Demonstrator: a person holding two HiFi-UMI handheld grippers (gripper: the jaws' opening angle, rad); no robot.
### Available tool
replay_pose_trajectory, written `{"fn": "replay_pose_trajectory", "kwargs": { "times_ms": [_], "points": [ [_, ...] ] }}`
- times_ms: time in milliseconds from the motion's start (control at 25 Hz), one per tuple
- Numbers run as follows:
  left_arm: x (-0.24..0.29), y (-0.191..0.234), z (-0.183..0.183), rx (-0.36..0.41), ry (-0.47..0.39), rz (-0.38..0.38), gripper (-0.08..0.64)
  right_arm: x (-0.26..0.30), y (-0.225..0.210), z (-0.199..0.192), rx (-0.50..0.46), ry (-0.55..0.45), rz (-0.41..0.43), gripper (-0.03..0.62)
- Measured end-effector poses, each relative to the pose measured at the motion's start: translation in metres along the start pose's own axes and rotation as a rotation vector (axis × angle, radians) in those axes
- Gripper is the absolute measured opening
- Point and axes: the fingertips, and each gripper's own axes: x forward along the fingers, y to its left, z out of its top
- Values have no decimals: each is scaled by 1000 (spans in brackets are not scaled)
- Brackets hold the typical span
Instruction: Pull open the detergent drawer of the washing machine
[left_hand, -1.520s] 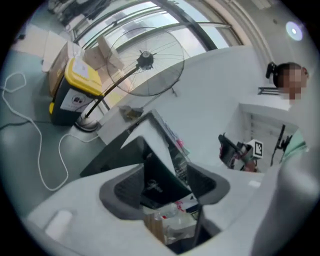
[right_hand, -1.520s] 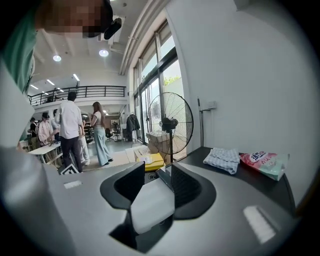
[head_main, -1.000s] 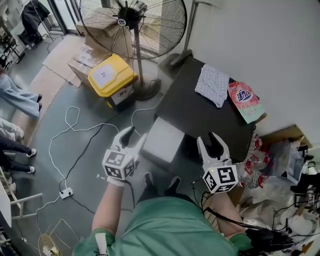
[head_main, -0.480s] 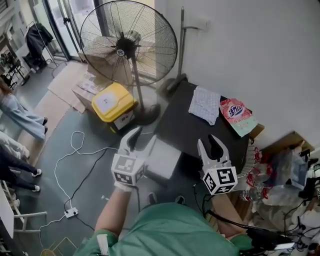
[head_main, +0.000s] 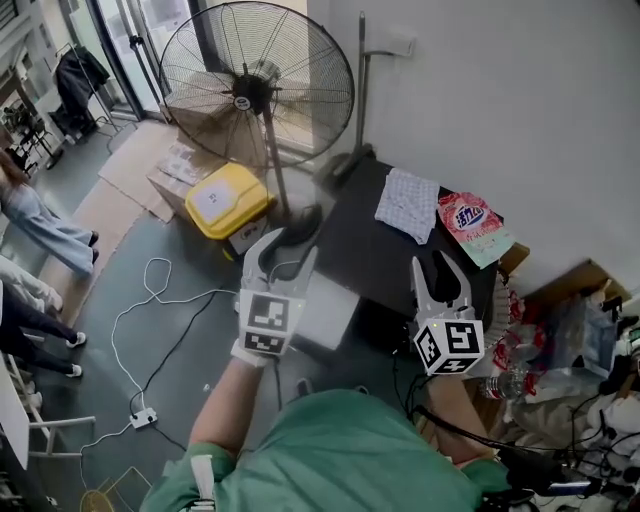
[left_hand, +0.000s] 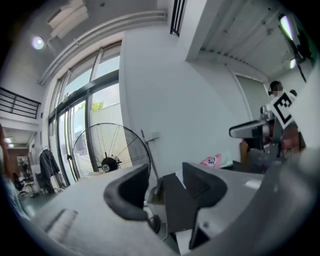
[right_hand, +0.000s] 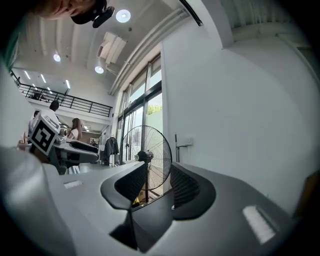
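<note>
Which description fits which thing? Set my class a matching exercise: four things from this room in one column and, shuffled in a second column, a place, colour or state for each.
Column one
1. fan
2. lidded box
3. packet
4. socket strip

Column two
A. pink, lying on the dark machine top beside a white cloth
B. white and small, on the floor
C. upright on a pole, with a round wire cage
D. yellow, on the floor beside the fan's pole

Pairs: 1-C, 2-D, 3-A, 4-B.

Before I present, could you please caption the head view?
Empty left gripper and right gripper, jaws apart though just closing slightly, by a dark machine bearing cloth and packet; fan behind.
</note>
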Motion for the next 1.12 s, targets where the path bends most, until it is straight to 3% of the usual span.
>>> {"fn": "replay_pose_trajectory", "kwargs": {
  "times_ms": [200, 680, 1080, 1120],
  "points": [
    [6, -6, 4, -48, -26, -20, 210, 1, -10, 5, -14, -27, -9, 158],
    [2, -13, -8, -68, -1, -4, 195, -4, -11, -1, -51, -15, 6, 135],
    [0, -14, -17, -94, 21, 2, 193, -6, -10, -4, -30, -15, 22, 135],
    [0, -13, -17, -97, 23, 2, 193, -5, -12, -4, -23, -13, 15, 114]
  ]
}}
